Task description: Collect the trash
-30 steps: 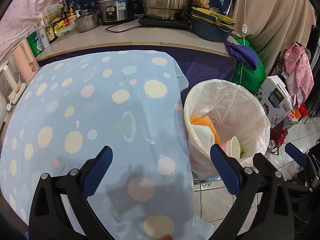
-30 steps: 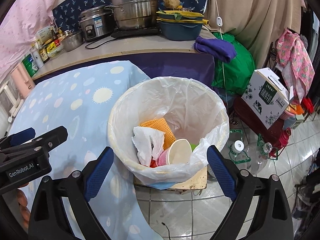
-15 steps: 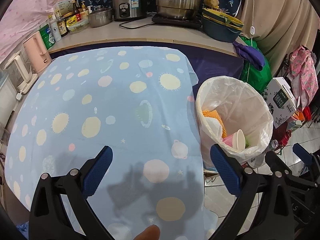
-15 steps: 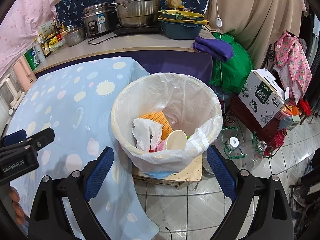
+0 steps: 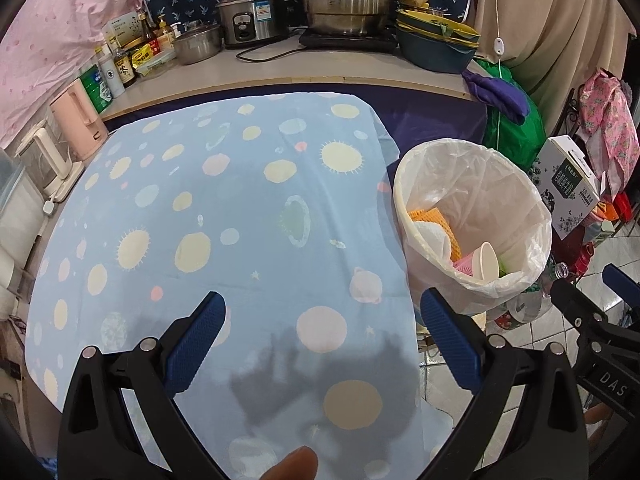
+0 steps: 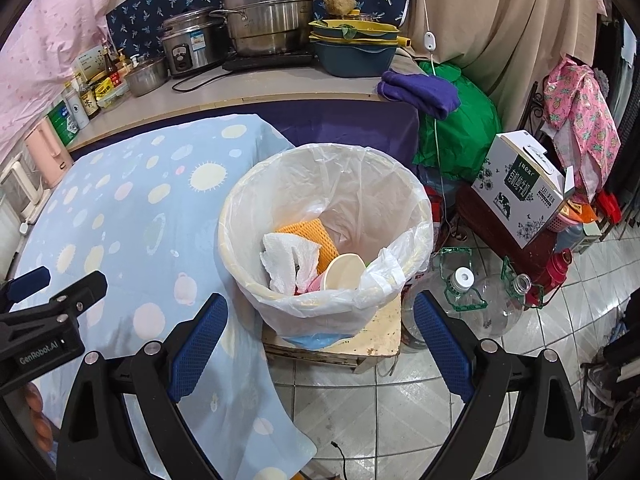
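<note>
Right wrist view: the white-lined round bin [image 6: 326,236] beside the blue planet-print desk [image 5: 224,216] holds paper cups and tissue [image 6: 286,260]; both claws [image 6: 320,344] [image 5: 322,344] gape empty. Collection looks finished.

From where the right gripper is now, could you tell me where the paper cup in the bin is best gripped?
Take the paper cup by its upper rim, coming from above with the right hand-held gripper. It lies tilted, its mouth open toward the camera, against the bin liner, and the crumpled tissue crowds its left, so only the rim looks free.
</note>
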Available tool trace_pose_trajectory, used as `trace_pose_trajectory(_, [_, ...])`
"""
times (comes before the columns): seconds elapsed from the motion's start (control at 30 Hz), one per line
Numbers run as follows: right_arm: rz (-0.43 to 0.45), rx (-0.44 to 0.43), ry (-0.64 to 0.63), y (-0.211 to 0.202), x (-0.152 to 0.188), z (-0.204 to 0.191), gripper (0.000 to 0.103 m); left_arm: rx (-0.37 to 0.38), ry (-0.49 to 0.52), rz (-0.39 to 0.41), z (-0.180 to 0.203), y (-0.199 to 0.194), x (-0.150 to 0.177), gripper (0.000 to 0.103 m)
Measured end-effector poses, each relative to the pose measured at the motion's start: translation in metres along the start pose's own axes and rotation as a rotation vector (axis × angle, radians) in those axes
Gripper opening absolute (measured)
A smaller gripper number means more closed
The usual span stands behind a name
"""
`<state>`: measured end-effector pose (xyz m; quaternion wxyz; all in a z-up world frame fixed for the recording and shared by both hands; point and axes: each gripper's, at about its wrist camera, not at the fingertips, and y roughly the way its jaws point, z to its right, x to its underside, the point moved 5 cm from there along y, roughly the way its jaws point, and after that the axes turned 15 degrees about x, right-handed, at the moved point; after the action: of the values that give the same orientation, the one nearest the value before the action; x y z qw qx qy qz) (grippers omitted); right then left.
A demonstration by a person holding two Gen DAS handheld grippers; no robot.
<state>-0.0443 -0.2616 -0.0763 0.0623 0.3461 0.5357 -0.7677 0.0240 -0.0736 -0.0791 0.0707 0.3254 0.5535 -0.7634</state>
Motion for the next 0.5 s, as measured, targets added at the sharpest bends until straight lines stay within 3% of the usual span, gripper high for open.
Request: trace_pose_trajectory(0.5, [0.010, -0.011, -0.009, -0.0044, -0.0035, -0.0020, 0.090, -0.036, -0.007, -0.005, 0.0012, -0.0048, 0.0024, 0.094])
